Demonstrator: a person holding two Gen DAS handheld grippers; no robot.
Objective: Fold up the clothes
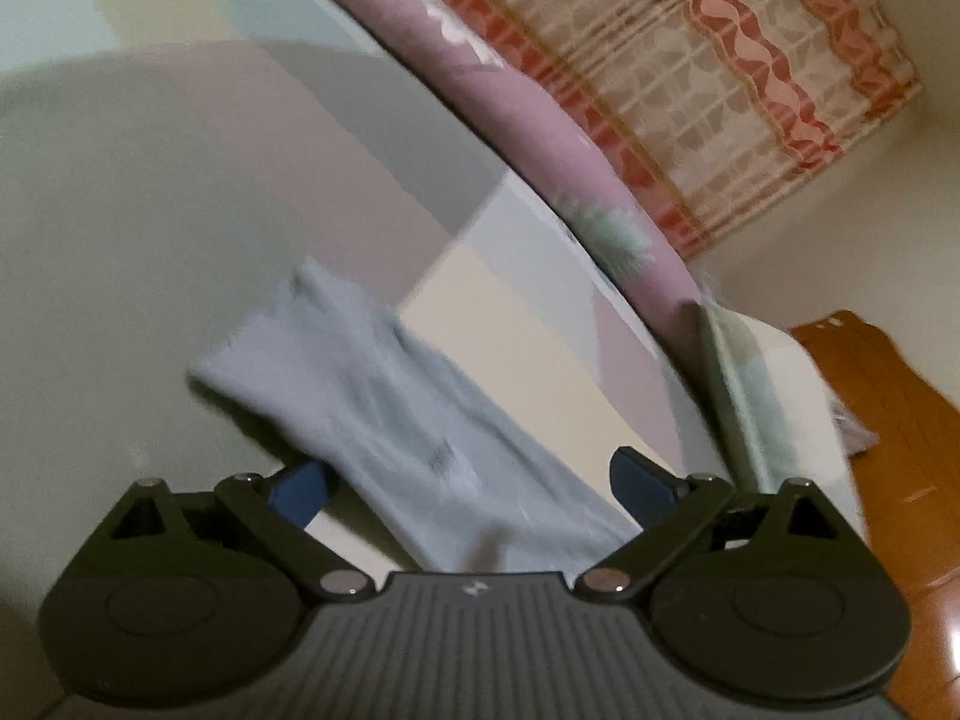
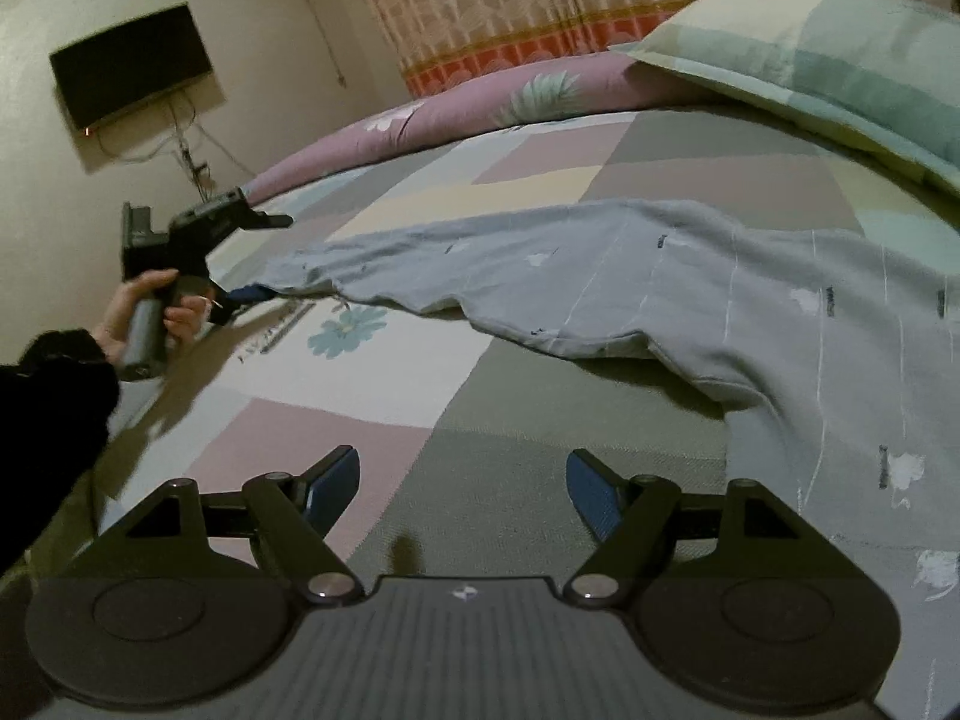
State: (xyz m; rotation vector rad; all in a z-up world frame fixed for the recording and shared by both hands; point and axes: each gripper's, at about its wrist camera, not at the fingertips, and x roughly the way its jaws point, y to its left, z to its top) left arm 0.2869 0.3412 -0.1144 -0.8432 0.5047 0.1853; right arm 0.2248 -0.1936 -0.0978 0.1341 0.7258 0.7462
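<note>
My left tool (image 1: 468, 489) has its blue pads spread wide, and the sleeve end of the grey-blue garment (image 1: 384, 396) runs up between them from the bottom centre of its view. The cloth lies in the gap and the pads do not pinch it. In the right wrist view that same tool (image 2: 240, 294) sits at the middle left, low at the sleeve tip, my hand (image 2: 150, 315) around its handle. I judge I have it there to take the sleeve and bring it across the body.

My right tool (image 2: 462, 486) is also spread apart with nothing in it, over bare patchwork bedsheet (image 2: 336, 450) at the bottom centre. The garment's body fills the right side of that view, rumpled, its near edge raised in waves.

A pillow (image 2: 828, 54) lies at the upper right, close behind the garment. A purple quilt (image 2: 432, 120) rims the far edge of the bed, with a curtain (image 2: 480, 6) beyond and a dark screen (image 2: 132, 63) on the wall, upper left. Nothing lies on the sheet between my tools.
</note>
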